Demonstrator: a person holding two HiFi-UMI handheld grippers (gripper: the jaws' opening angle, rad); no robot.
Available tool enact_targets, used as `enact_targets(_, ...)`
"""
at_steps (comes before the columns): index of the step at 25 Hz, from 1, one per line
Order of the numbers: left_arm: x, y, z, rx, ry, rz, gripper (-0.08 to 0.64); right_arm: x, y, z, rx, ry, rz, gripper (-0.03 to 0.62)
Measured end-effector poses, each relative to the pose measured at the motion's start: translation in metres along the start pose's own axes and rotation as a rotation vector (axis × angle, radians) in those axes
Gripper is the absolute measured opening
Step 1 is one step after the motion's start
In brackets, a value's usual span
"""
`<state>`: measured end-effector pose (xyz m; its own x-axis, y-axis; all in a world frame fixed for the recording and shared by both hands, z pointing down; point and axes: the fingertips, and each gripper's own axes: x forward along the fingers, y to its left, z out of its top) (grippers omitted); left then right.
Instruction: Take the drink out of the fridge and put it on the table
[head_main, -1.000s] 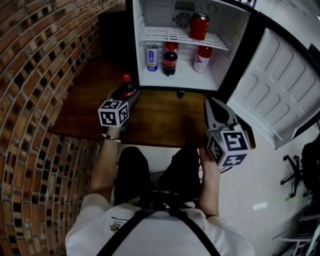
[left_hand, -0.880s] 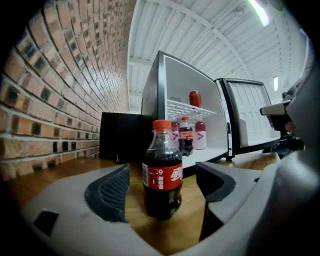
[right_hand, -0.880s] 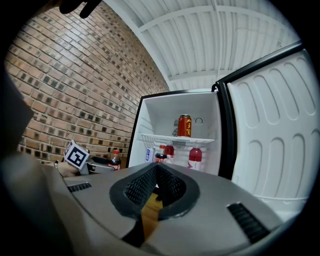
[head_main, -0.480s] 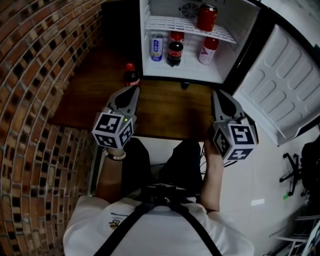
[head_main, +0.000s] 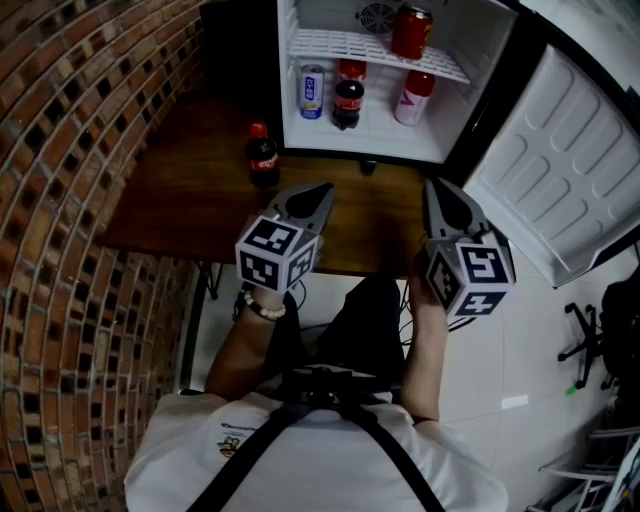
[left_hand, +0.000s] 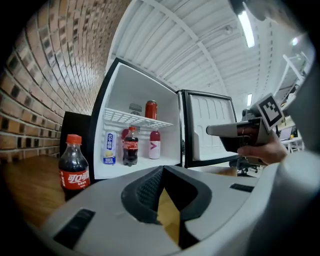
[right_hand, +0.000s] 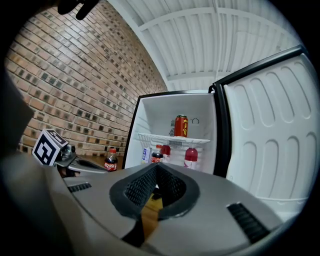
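A small cola bottle (head_main: 262, 155) with a red cap stands upright on the wooden table (head_main: 180, 205), just left of the open fridge (head_main: 385, 148); the left gripper view shows the cola bottle (left_hand: 74, 167) at its left. My left gripper (head_main: 325, 187) is shut and empty, off to the bottle's right and nearer to me. My right gripper (head_main: 430, 185) is shut too, holding nothing, in front of the fridge. In the left gripper view my left gripper (left_hand: 162, 168) points at the fridge interior.
On the fridge floor stand a blue can (head_main: 313, 92), another cola bottle (head_main: 347, 100) and a red bottle (head_main: 410, 98). A red can (head_main: 412, 32) sits on the wire shelf. The fridge door (head_main: 570, 170) swings out at the right. A brick wall (head_main: 70, 150) borders the left.
My left gripper has let go of the cola bottle, pulled back toward me and moved right, its jaws now shut. The bottle stays standing on the table. The right gripper has hardly moved.
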<state>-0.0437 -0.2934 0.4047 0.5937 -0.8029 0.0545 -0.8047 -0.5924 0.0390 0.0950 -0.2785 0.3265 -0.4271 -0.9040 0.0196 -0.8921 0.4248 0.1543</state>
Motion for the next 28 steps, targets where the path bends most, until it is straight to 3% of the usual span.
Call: enact_targets(28, 0.007, -0.016, -0.009, -0.023, 0.023, -0.051, 0.0, -0.003, -0.002, 0.002, -0.014, 0.006, -0.005, 0.015)
